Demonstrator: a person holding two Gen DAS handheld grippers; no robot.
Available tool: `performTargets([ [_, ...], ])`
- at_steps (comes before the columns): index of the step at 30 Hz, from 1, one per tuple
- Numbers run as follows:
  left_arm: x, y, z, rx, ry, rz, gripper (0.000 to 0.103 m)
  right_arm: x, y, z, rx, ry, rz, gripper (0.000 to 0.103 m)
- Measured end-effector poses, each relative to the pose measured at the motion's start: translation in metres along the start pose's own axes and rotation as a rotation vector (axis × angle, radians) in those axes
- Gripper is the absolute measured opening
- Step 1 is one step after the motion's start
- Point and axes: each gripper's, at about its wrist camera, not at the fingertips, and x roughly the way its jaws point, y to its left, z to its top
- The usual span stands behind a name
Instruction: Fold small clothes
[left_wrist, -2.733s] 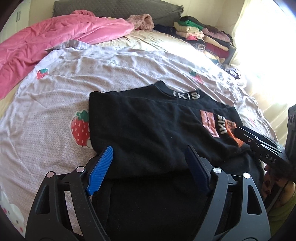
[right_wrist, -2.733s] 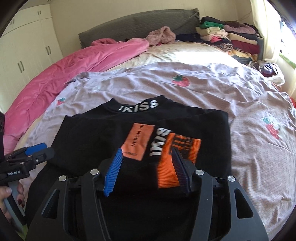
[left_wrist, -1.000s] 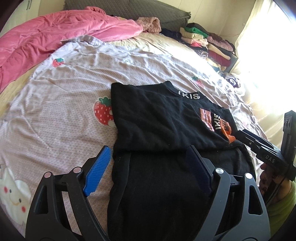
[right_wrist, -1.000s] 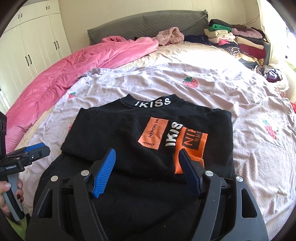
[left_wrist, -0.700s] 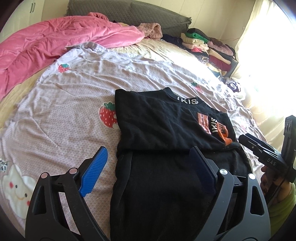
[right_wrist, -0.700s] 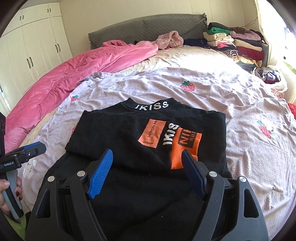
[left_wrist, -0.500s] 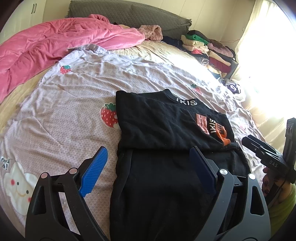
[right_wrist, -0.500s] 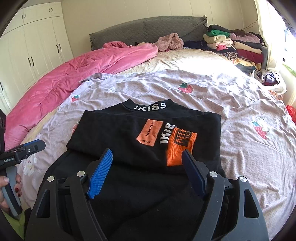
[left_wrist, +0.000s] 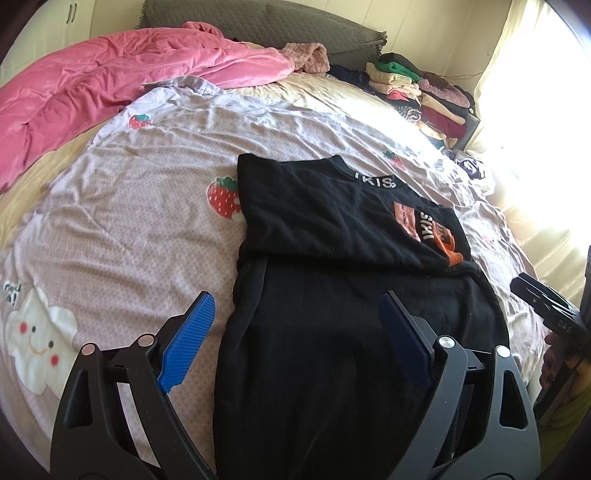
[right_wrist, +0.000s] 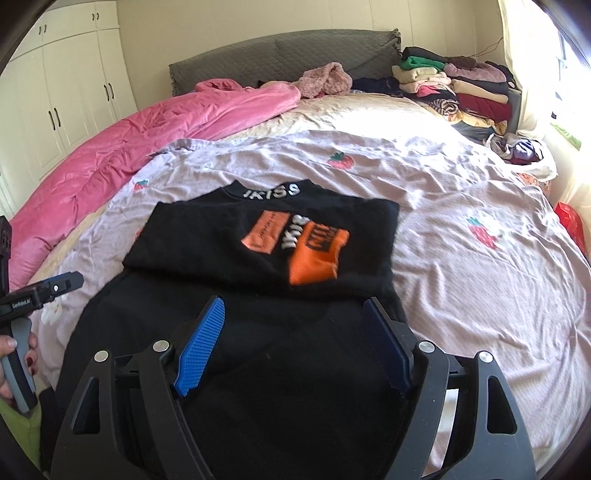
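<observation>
A black garment (left_wrist: 332, 295) with an "IKISS" collar and orange patches lies on the bed, its sleeves folded across the chest. It also shows in the right wrist view (right_wrist: 266, 288). My left gripper (left_wrist: 295, 325) is open and empty, above the garment's lower left part. My right gripper (right_wrist: 293, 332) is open and empty, above its lower right part. Each gripper shows at the edge of the other's view: the right one (left_wrist: 543, 306) and the left one (right_wrist: 44, 288).
The bed has a lilac strawberry-print sheet (left_wrist: 129, 221). A pink duvet (left_wrist: 110, 81) is bunched at the far left. A stack of folded clothes (right_wrist: 461, 88) stands at the head of the bed on the right. White wardrobes (right_wrist: 66, 96) stand at the left.
Both grippers have drawn back and up from the garment, open and empty. The garment looks smaller and farther away. It has not moved.
</observation>
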Motion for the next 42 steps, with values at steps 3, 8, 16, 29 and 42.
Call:
performTargets([
  [3,-0.002,-0.002,-0.008,0.006,0.005,0.01,0.083,-0.006,-0.007,-0.011,-0.001,0.012,-0.014,0.076],
  [8,-0.002,-0.003,-0.022,0.008,0.016,0.021,0.083,-0.014,-0.02,-0.036,0.001,0.054,-0.052,0.076],
  [16,-0.006,-0.008,-0.044,0.025,0.038,0.047,0.083,-0.025,-0.027,-0.074,-0.003,0.11,-0.056,0.076],
  [29,-0.007,-0.003,-0.07,0.033,0.084,0.106,0.083,-0.026,-0.035,-0.112,0.013,0.196,-0.059,0.051],
  [42,-0.001,-0.008,-0.078,0.051,0.117,0.12,0.083,-0.049,-0.056,-0.114,-0.015,0.171,-0.045,0.007],
])
